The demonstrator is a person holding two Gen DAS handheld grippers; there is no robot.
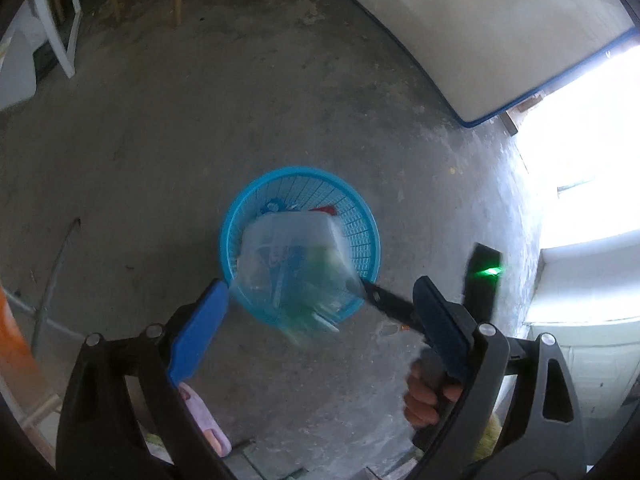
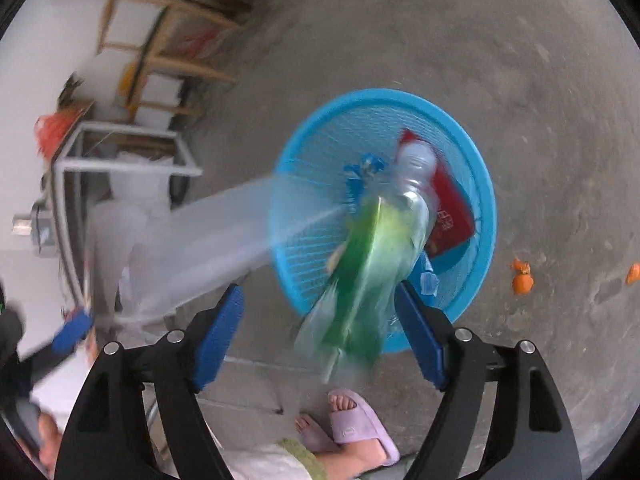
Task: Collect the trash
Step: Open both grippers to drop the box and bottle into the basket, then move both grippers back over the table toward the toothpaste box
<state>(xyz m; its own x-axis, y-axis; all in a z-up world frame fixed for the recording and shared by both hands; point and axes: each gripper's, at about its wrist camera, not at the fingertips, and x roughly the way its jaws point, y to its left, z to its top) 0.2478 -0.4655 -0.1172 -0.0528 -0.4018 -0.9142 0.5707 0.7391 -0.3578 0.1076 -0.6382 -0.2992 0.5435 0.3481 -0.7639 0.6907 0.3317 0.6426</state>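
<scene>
A round blue basket (image 1: 362, 216) (image 2: 472, 160) stands on the concrete floor and holds a red packet (image 2: 452, 212) and a blue wrapper (image 2: 364, 168). A clear plastic bottle with a green label (image 2: 372, 264) hangs blurred over the basket's near rim, between the fingers of my right gripper (image 2: 318, 289). Those fingers stand wide open and the left pad (image 2: 220, 320) is apart from the bottle. A clear plastic bag (image 1: 288, 236) is smeared over the basket, just beyond my open left gripper (image 1: 322, 284). One black finger (image 1: 384, 300) of the right gripper reaches in beside the bag.
Orange peels (image 2: 522, 276) lie on the floor right of the basket. A foot in a lilac slipper (image 2: 360, 424) stands just below the grippers. Wooden shelves (image 2: 172, 48) and a grey metal frame (image 2: 120, 160) are at the left. A white board with a blue edge (image 1: 480, 40) leans nearby.
</scene>
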